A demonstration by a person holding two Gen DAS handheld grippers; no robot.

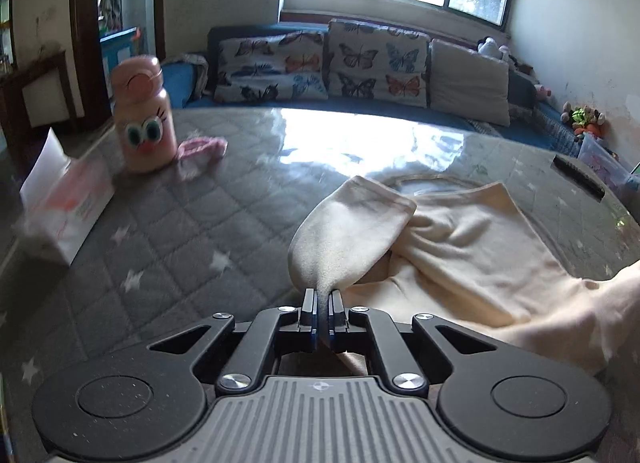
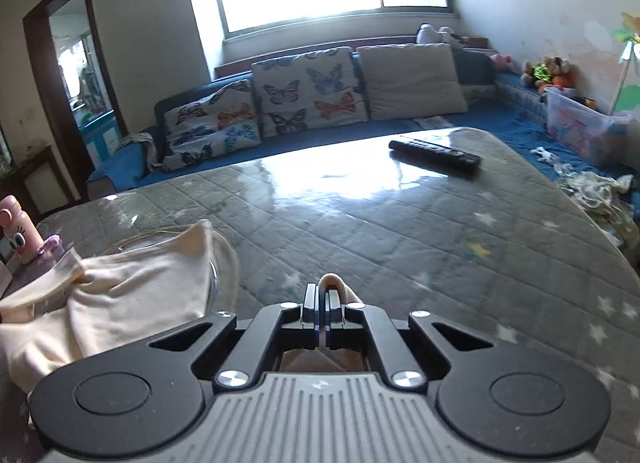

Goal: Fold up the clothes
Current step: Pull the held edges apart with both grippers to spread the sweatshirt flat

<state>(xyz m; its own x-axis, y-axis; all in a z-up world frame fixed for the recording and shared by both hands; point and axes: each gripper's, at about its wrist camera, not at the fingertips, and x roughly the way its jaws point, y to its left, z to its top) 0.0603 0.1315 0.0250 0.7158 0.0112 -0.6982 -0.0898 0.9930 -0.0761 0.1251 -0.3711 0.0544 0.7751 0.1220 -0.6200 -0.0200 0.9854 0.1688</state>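
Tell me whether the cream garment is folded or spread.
Neither: the cream garment lies bunched and creased, pinched by left gripper and right gripper.

Left gripper [image 1: 322, 295], jaws closed on a sleeve [image 1: 352, 231] of the cream garment [image 1: 472, 259], which spreads toward 3 o'clock over the quilted grey table [image 1: 180, 231]. Pink bottle [image 1: 143, 119] at 10 o'clock, tissue box [image 1: 68, 211] beside it.

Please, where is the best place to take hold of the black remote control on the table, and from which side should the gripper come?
Grip the remote control across its narrow width, near its middle, and come down from above. It is long, slim and lies flat on the table, so the jaws can close on its long edges; nothing stands close beside it. Both grippers are shut on the cream garment, so one must let go first.
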